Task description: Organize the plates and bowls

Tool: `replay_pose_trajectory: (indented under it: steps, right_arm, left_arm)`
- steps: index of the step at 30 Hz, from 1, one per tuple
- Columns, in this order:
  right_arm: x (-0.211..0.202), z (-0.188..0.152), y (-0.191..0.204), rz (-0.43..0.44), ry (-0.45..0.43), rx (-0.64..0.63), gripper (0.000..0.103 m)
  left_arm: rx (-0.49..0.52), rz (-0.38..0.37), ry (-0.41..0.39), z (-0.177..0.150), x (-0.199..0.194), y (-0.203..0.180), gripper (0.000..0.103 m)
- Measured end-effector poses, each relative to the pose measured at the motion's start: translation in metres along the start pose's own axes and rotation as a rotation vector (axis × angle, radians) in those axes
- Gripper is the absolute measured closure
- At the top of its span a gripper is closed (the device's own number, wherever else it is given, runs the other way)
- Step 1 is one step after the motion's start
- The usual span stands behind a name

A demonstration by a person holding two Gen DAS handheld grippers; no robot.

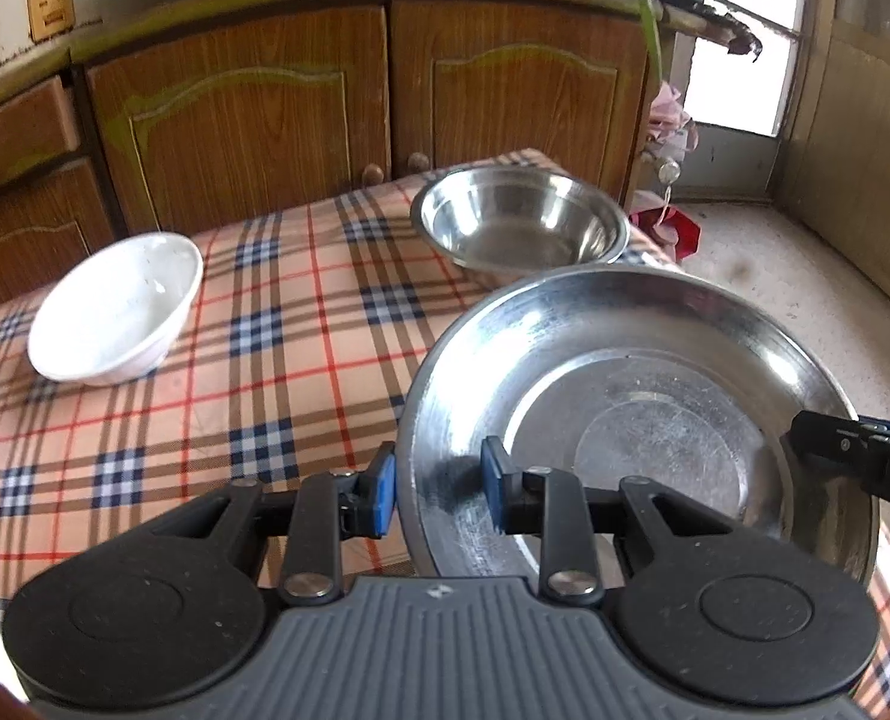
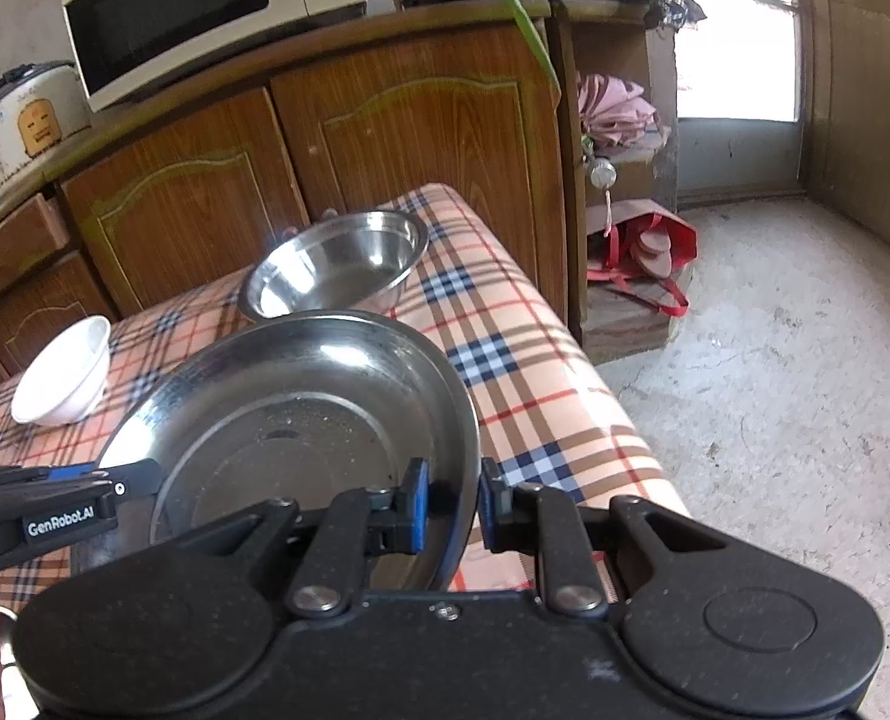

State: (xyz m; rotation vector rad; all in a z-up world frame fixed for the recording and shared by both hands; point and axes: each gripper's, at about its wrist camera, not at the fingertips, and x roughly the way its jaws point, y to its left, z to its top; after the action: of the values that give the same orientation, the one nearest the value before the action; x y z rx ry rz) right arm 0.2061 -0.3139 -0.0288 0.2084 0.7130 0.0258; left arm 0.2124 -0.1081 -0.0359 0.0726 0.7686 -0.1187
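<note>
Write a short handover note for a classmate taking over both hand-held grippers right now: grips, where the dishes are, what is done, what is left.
Left hand-held gripper: shut on the steel plate, at its left rim.
Right hand-held gripper: shut on the plate's opposite rim.
The plate appears lifted above the checked tablecloth.
Steel bowl sits at the far corner, white bowl to the left, apart.
Done: plate gripped.
Left: set it down, group the bowls.

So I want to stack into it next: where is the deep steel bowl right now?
The deep round steel bowl sits at the far right corner of the checked tablecloth, just beyond the shallow steel plate.
</note>
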Motion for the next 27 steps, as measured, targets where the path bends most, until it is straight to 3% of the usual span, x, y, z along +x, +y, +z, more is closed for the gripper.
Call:
replay_pose_trajectory:
  steps: [27]
  right_arm:
    - [-0.113, -0.008, 0.025, 0.000, -0.067, -0.023, 0.080]
  left_arm:
    - [0.008, 0.016, -0.063, -0.012, -0.099, 0.002, 0.073]
